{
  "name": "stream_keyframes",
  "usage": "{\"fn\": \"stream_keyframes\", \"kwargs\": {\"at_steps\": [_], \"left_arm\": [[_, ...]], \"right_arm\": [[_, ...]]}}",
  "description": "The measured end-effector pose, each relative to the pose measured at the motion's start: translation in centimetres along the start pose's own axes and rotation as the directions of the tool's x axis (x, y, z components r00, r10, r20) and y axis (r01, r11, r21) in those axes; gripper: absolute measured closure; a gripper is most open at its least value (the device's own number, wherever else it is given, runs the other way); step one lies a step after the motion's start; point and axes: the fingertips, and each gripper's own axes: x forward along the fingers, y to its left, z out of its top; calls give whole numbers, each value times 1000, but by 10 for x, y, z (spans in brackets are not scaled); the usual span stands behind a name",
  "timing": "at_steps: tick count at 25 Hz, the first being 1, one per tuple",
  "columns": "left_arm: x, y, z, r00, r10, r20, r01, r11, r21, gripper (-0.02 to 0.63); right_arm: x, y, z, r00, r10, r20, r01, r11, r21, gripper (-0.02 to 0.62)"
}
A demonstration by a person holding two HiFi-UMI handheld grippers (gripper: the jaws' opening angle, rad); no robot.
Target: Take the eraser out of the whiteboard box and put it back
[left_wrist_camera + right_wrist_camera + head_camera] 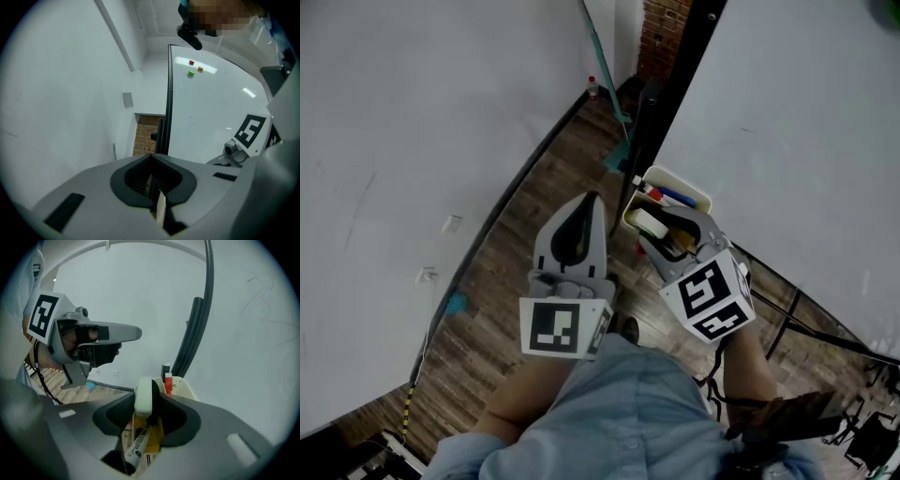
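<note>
The cream whiteboard box (697, 197) hangs at the board's lower left corner, with red and blue markers (667, 196) in it. The white eraser (652, 223) stands on end in the box's near part. My right gripper (662, 236) points down into the box. In the right gripper view the eraser (143, 397), white with a black felt side, stands upright between the tips of my right gripper (149, 393), whose jaws sit close at its sides without clamping it. My left gripper (592, 201) hangs left of the box with its jaws together and nothing in them, as the left gripper view (151, 157) confirms.
The whiteboard (787, 141) with its black frame (673, 98) rises on the right and a white wall (412, 112) on the left, with wooden floor (534, 202) between. Below the eraser lie a white marker (137, 447) and a yellow item (153, 437). Stand legs (806, 323) run at the lower right.
</note>
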Motion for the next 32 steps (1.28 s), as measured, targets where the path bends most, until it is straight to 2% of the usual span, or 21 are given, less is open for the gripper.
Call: {"fn": "stream_keyframes", "kwargs": {"at_steps": [8, 12, 15, 19, 21, 26, 29, 32], "left_arm": [[-11, -2, 6, 1000, 20, 17, -20, 1000, 12, 603], [-16, -2, 12, 999, 23, 30, -24, 999, 24, 603], [-23, -6, 18, 999, 25, 39, -26, 999, 33, 603], [-34, -16, 29, 998, 20, 60, -23, 998, 52, 603], [-41, -23, 35, 997, 16, 70, -20, 998, 62, 603], [-59, -43, 47, 995, 6, 99, -14, 997, 76, 603], [-68, -57, 53, 993, -7, 115, -3, 996, 90, 603], [-76, -69, 59, 991, -20, 129, 6, 995, 103, 603]], "right_arm": [[-3, 2, 1, 1000, 7, 14, -7, 1000, -2, 400], [-17, -2, 13, 996, -13, 86, 8, 999, 49, 402], [-38, -7, 27, 982, -49, 182, 31, 995, 100, 414], [-78, -15, 48, 931, -93, 354, 31, 984, 178, 463], [-98, -18, 53, 903, -124, 412, 35, 975, 219, 481], [-143, -18, 60, 822, -197, 535, 30, 952, 304, 587], [-163, -15, 62, 775, -236, 587, 35, 942, 333, 594], [-175, -11, 63, 746, -264, 611, 57, 940, 337, 594]]}}
